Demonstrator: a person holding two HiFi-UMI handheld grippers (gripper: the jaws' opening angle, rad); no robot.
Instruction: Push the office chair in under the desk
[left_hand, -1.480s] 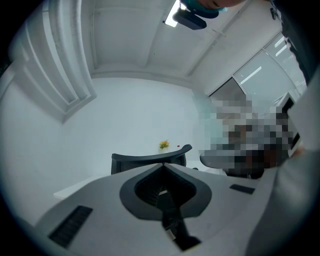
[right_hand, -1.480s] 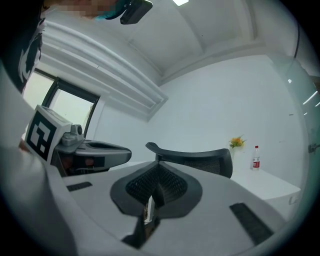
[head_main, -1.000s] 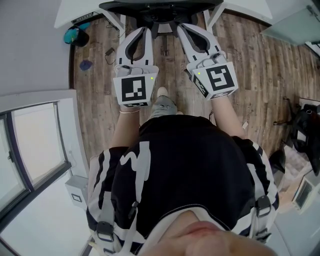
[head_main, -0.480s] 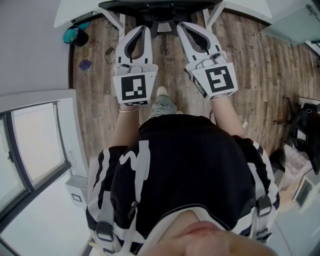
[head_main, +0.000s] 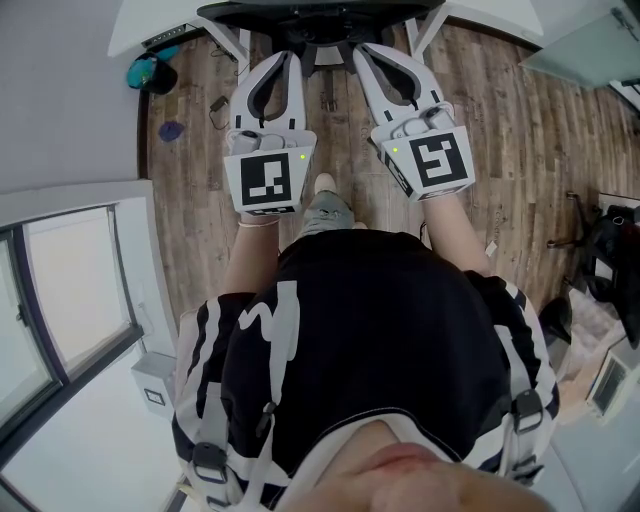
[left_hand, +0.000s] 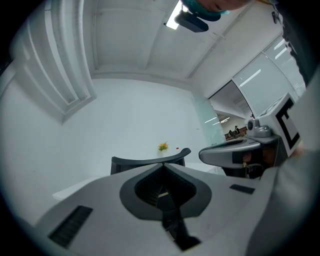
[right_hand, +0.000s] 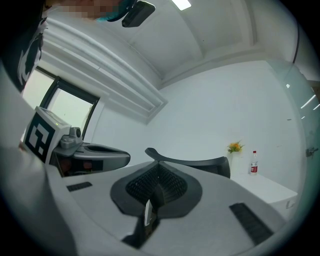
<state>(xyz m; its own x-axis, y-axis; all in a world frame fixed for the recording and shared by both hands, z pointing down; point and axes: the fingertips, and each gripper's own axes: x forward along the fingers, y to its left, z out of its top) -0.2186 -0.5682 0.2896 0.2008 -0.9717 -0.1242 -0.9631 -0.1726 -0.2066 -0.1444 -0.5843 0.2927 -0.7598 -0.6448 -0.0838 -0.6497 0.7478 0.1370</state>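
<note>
The black office chair (head_main: 320, 14) shows as a curved backrest at the top of the head view, between the white desk's (head_main: 150, 22) two slanted legs. My left gripper (head_main: 291, 56) and right gripper (head_main: 361, 50) both point at the backrest, jaws shut and empty, tips right at its near edge; whether they touch it I cannot tell. In the left gripper view the shut left gripper (left_hand: 162, 165) sits just before the backrest's top rim (left_hand: 145, 161). The right gripper view shows the same rim (right_hand: 192, 162) beyond the shut right gripper (right_hand: 159, 165).
Wood floor (head_main: 500, 150) lies around my feet. A teal object (head_main: 150, 72), a small blue thing (head_main: 172, 130) and a cable (head_main: 218, 103) lie at the left. A black bag (head_main: 612, 262) stands at the right, a window frame (head_main: 70, 290) at the left. A bottle (right_hand: 254, 163) and flowers (right_hand: 234, 147) stand on the desk.
</note>
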